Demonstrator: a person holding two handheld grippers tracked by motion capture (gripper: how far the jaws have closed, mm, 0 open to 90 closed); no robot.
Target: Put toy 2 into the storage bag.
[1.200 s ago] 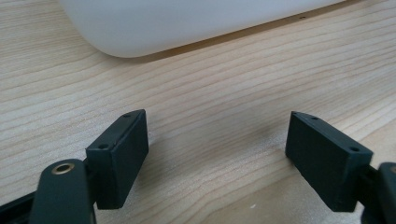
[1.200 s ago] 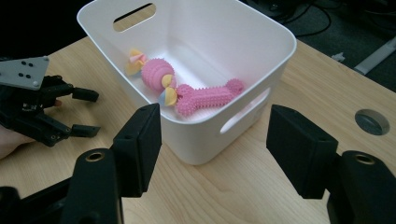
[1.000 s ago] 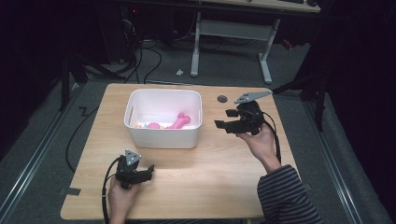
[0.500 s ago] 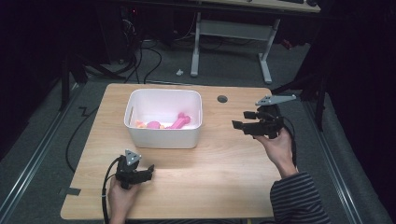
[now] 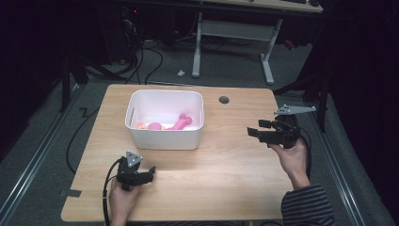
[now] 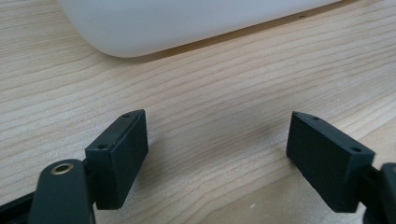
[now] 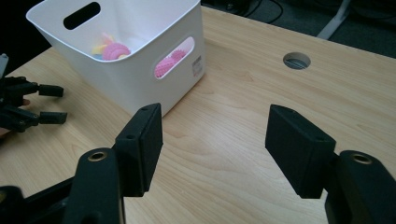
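At the table's 3 o'clock edge — right gripper (image 5: 261, 132), jaws apart, empty | 7 o'clock — left gripper (image 5: 147, 172), jaws wide, empty | 11 o'clock — white bin (image 5: 164, 136)

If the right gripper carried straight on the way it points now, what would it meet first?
Probably the white bin: the right gripper points across bare table toward the bin's near corner. Depth is hard to judge; it may slip just past.

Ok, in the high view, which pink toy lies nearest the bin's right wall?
The long bone-shaped toy; the round toy sits left of it, toward the middle of the bin.
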